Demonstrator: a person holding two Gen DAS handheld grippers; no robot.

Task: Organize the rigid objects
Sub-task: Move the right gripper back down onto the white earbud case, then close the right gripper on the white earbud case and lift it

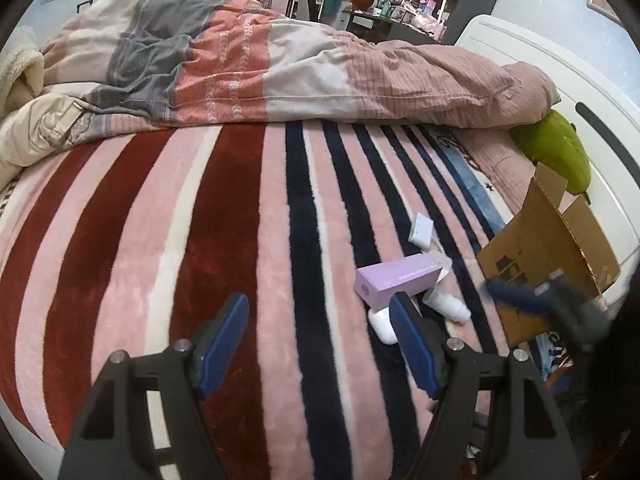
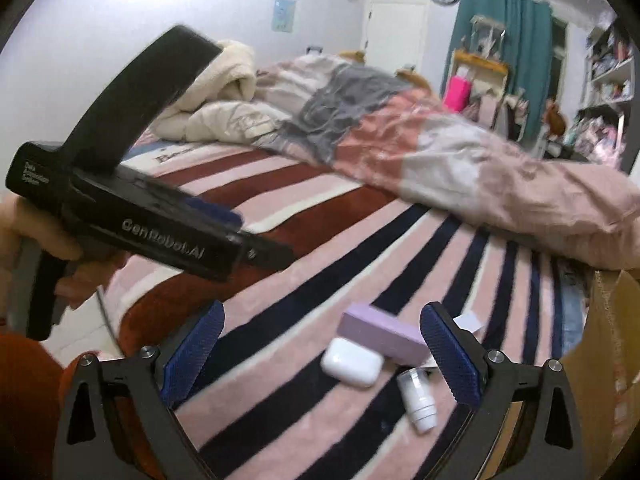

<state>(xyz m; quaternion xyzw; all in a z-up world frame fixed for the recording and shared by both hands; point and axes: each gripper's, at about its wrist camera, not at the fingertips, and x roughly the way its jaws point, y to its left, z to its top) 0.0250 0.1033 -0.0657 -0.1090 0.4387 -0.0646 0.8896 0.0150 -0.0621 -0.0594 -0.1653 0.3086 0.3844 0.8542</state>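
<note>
Striped bedding (image 1: 248, 216) is carrying a purple box (image 2: 382, 334), white earbud case (image 2: 352, 362) and small white bottle (image 2: 418, 400), all lying between the right gripper (image 2: 326, 360)'s parted, empty jaws; the left gripper (image 1: 320, 344), also gaping, is hovering beside them.

The right tongs (image 2: 324, 350) gape empty above a white case (image 2: 352, 362), purple box (image 2: 382, 334) and, seemingly, a small bottle (image 2: 418, 400).
</note>
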